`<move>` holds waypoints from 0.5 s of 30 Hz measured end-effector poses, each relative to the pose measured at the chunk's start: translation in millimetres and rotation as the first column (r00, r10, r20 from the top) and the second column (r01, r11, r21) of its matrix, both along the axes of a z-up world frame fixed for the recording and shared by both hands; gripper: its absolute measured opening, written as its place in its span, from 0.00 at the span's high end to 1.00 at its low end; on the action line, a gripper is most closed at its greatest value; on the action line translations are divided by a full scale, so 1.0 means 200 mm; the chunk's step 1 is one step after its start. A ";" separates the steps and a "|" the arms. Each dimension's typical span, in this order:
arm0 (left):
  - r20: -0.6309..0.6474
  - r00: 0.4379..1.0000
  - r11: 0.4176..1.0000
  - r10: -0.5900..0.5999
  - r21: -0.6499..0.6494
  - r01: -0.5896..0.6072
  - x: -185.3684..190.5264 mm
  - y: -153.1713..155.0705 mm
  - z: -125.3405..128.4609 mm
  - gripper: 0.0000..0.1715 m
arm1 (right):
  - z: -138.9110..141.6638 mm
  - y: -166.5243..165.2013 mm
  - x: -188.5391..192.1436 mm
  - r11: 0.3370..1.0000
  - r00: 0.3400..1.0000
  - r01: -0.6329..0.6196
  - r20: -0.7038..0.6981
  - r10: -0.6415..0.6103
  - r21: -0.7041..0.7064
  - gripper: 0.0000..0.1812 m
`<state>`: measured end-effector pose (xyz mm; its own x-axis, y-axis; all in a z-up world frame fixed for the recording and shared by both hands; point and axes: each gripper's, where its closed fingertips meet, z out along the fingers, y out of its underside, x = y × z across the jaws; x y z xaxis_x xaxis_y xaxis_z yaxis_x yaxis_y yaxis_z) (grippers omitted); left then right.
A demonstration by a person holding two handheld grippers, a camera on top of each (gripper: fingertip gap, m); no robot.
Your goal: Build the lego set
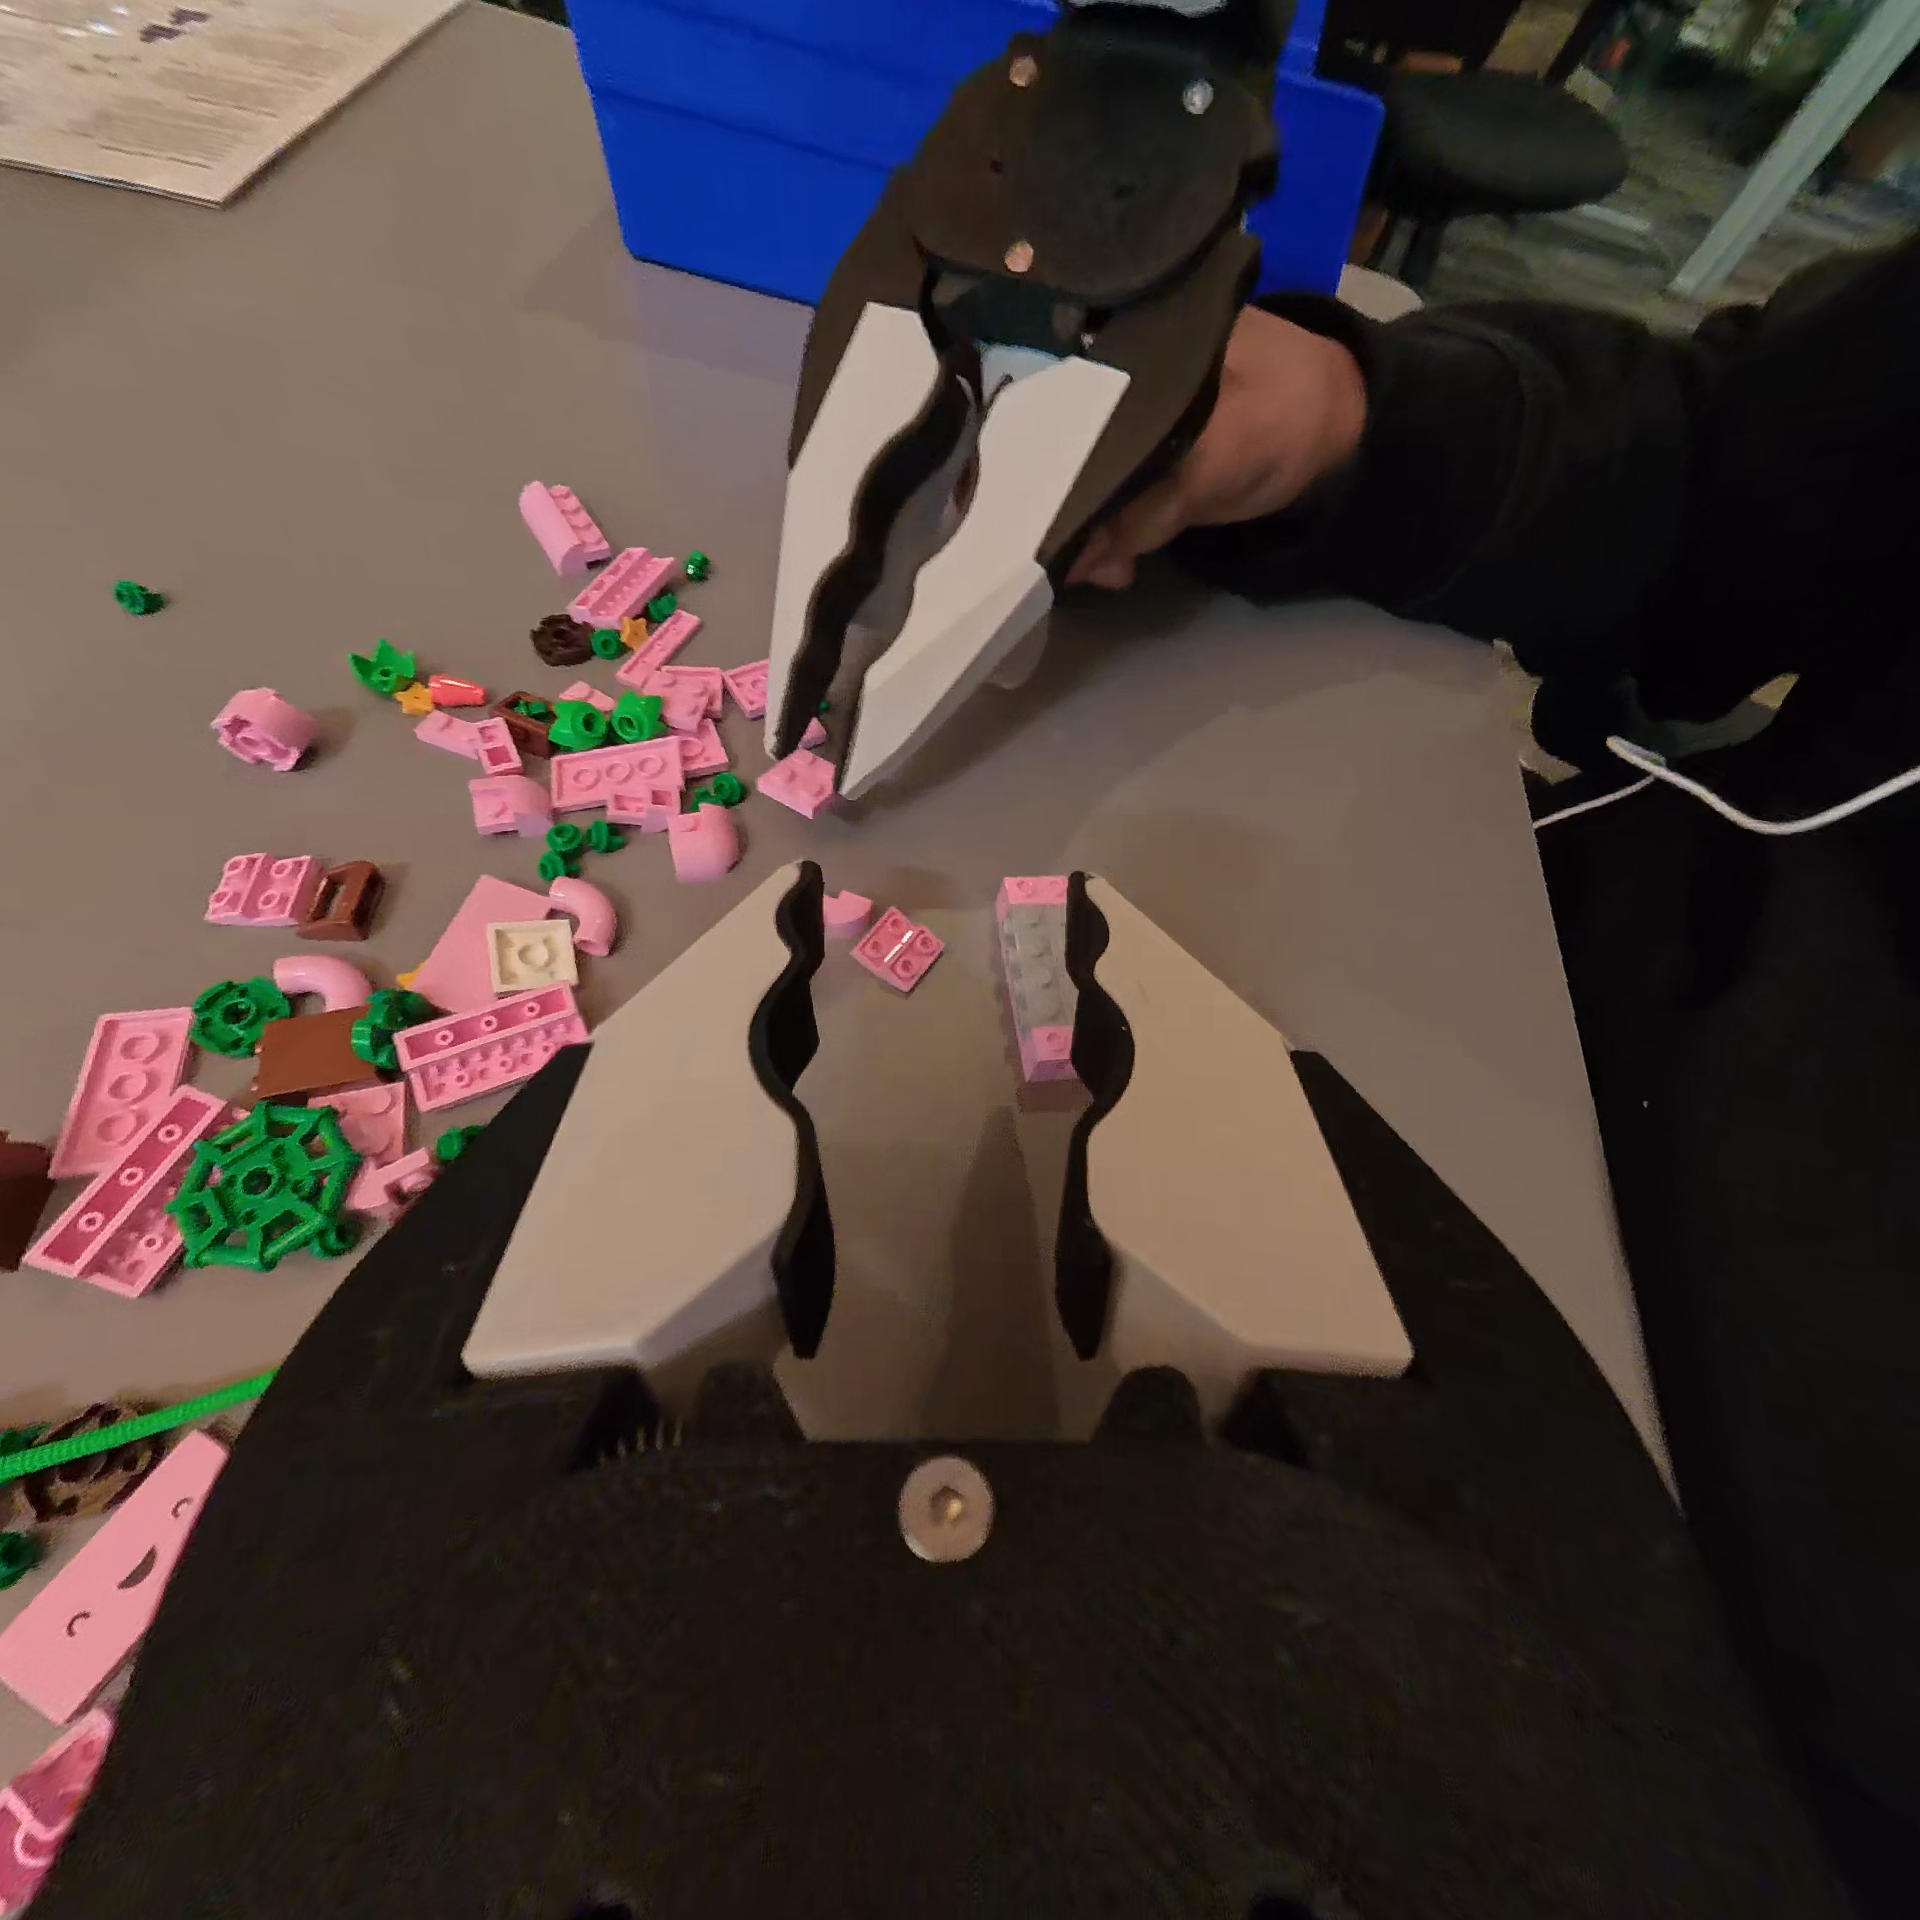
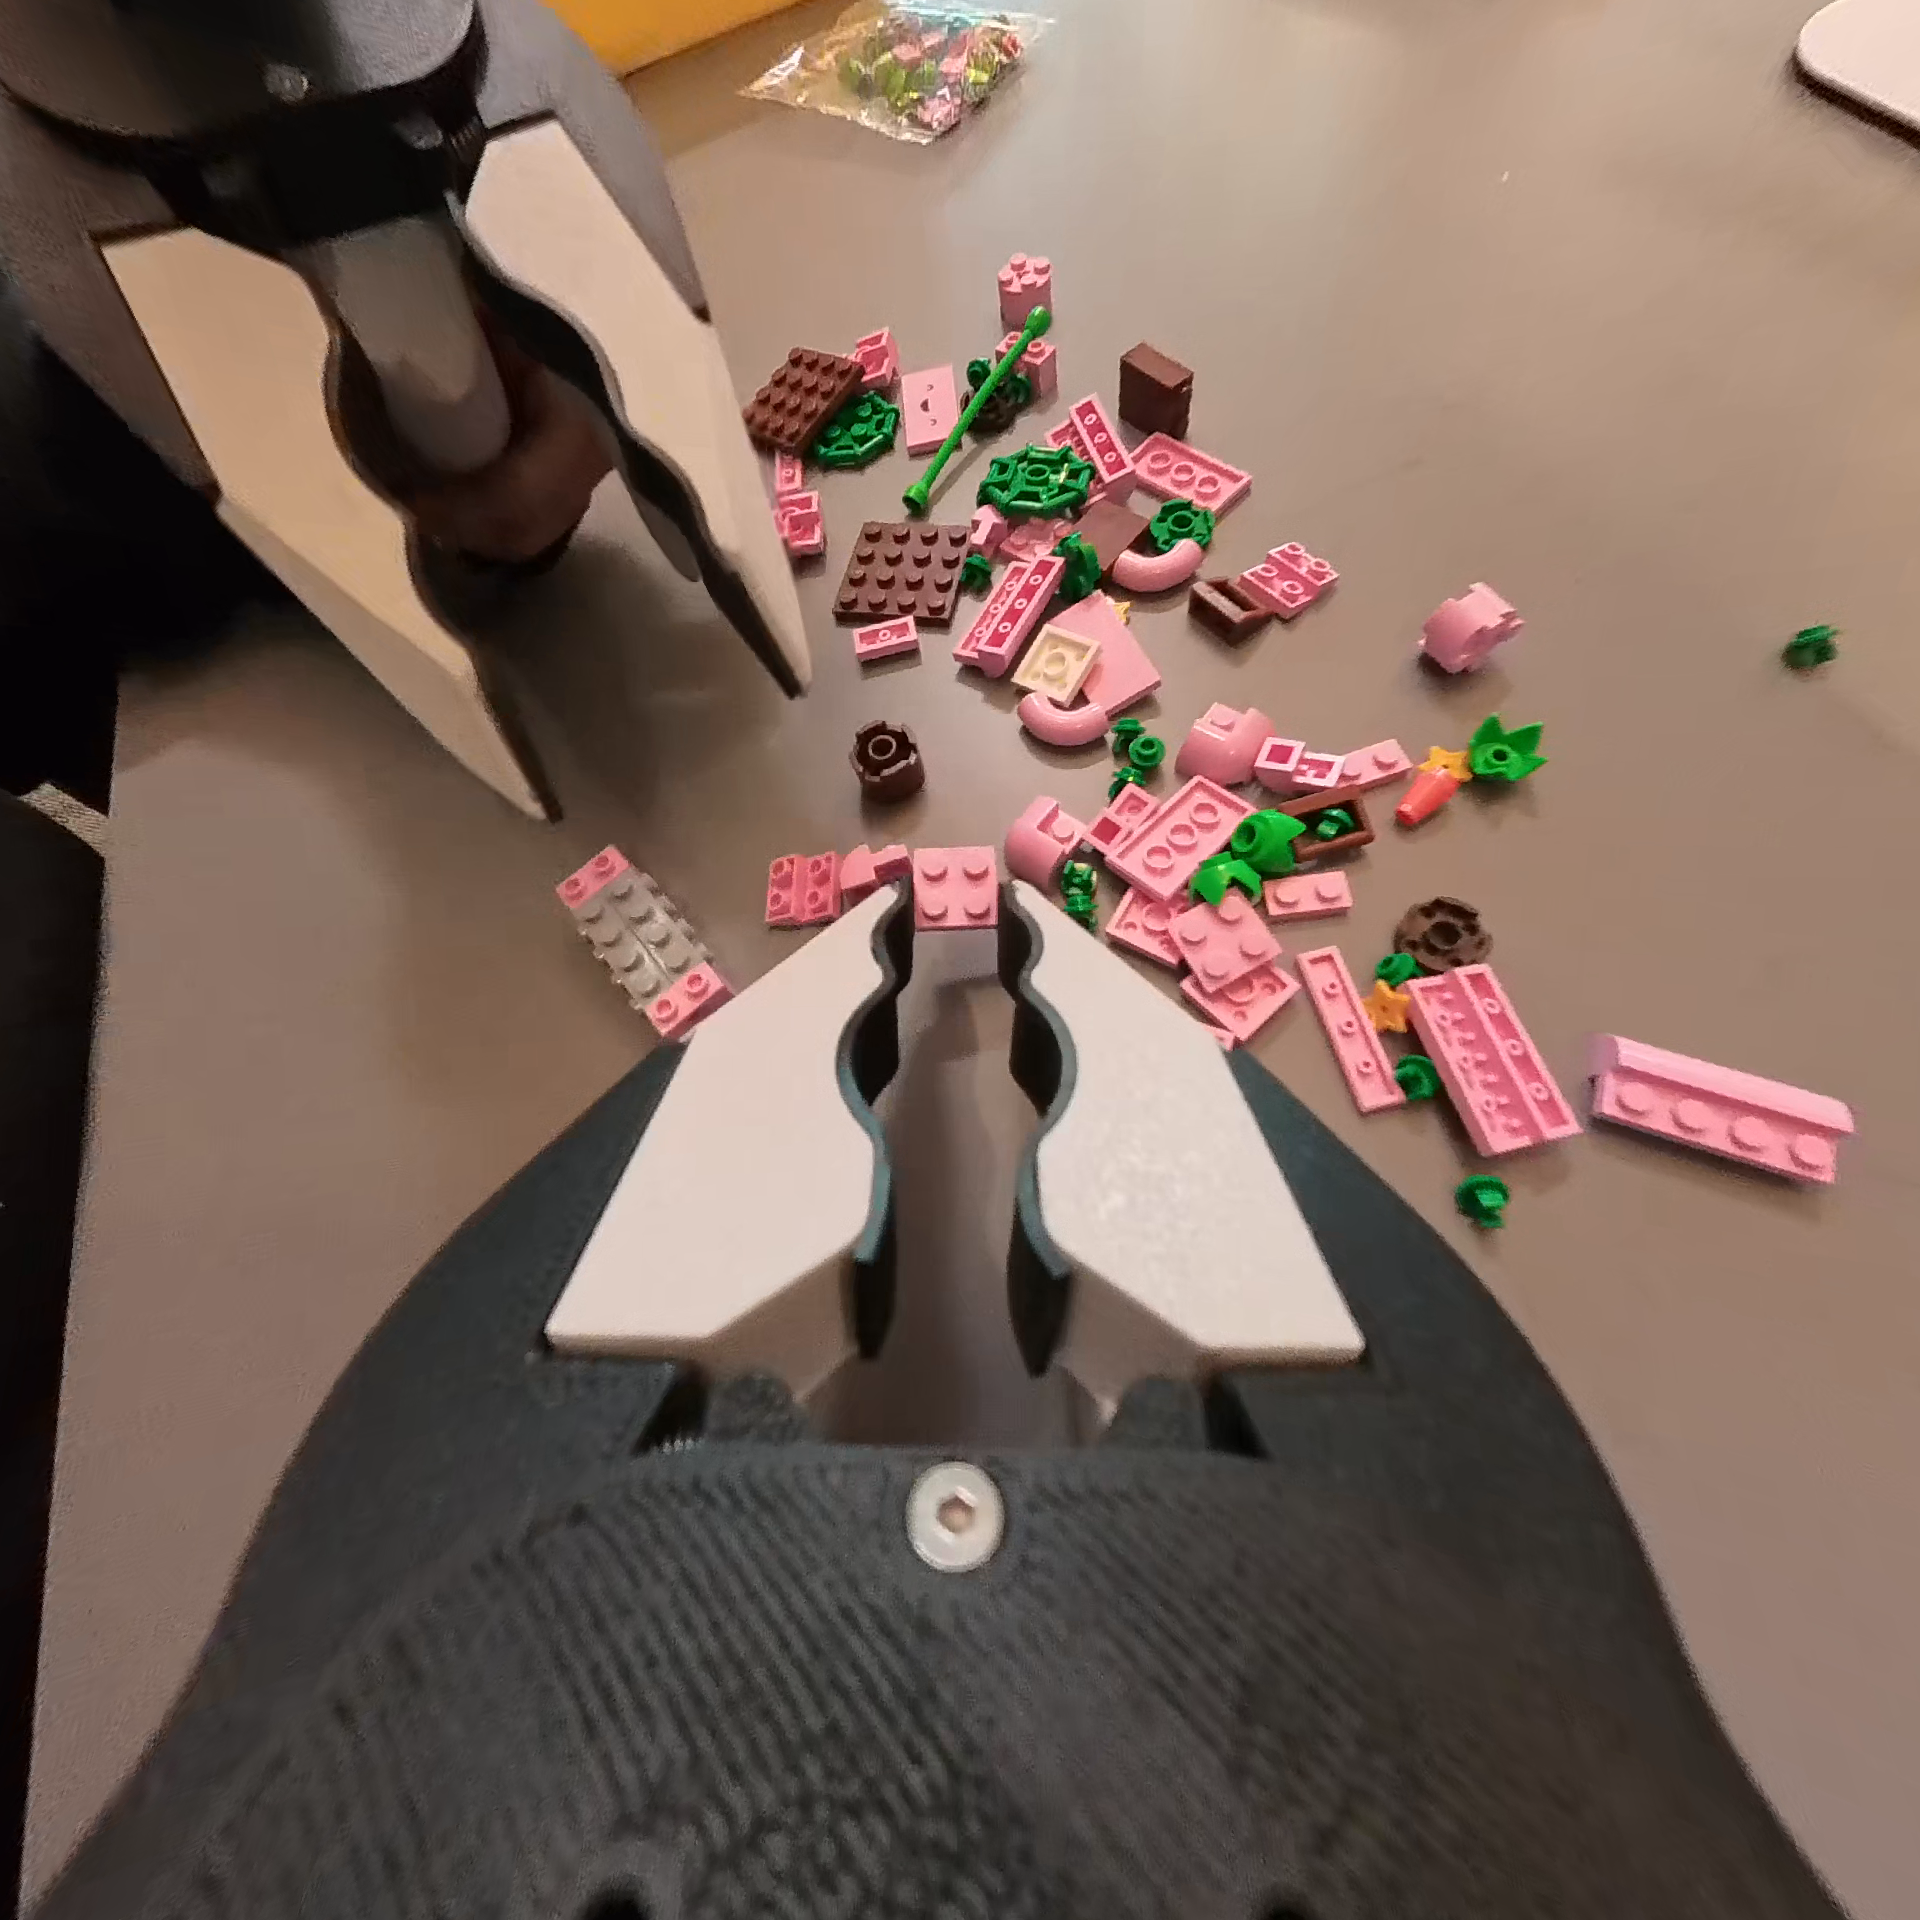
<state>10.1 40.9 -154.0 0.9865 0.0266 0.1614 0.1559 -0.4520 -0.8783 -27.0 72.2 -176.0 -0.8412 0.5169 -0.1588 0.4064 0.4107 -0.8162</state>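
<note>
1. Grey table (image 2: 1455, 312), loose pieces scattered over it; blue bin (image 1: 748, 135) behind.
2. Right gripper (image 2: 956, 914): nearly closed around pink 2x2 plate (image 2: 954, 883) at the pile's near edge; grip apparently just made.
3. Squeeze square on the side walls; lift straight, clear of neighbours.
4. Left gripper (image 1: 945, 883): open, empty; grey-pink assembly (image 1: 1034, 977) just beside its right finger.
5. Right view only: brown plates (image 2: 904, 571), bag (image 2: 904, 62). Left view only: paper sheet (image 1: 177, 83), hand (image 1: 1257, 436).

Lighting: dim and warm overhead; you get soft shadows on the counter (image 1: 312, 364), bent edges, blurred background.
</note>
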 end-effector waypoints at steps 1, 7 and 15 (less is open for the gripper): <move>-0.009 1.000 1.000 -0.012 -0.007 0.012 0.01 0.00 0.00 0.73 | 0.00 0.00 0.00 1.000 1.000 -0.002 0.000 0.002 0.001 0.92; 0.072 0.987 0.989 -0.144 -0.002 0.145 0.14 0.01 -0.01 0.66 | 0.02 0.00 0.00 1.000 0.999 -0.004 -0.043 0.004 -0.003 0.92; 0.023 0.985 0.977 -0.169 -0.126 0.170 0.19 0.03 -0.10 0.64 | 0.08 0.01 -0.02 0.995 0.999 0.010 -0.032 -0.013 -0.097 0.92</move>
<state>48.3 46.1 -173.8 0.9764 -0.1198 0.1796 0.0780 -0.5803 -0.8107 -30.7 74.7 -159.7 -0.8409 0.5098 -0.1817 0.3835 0.3244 -0.8647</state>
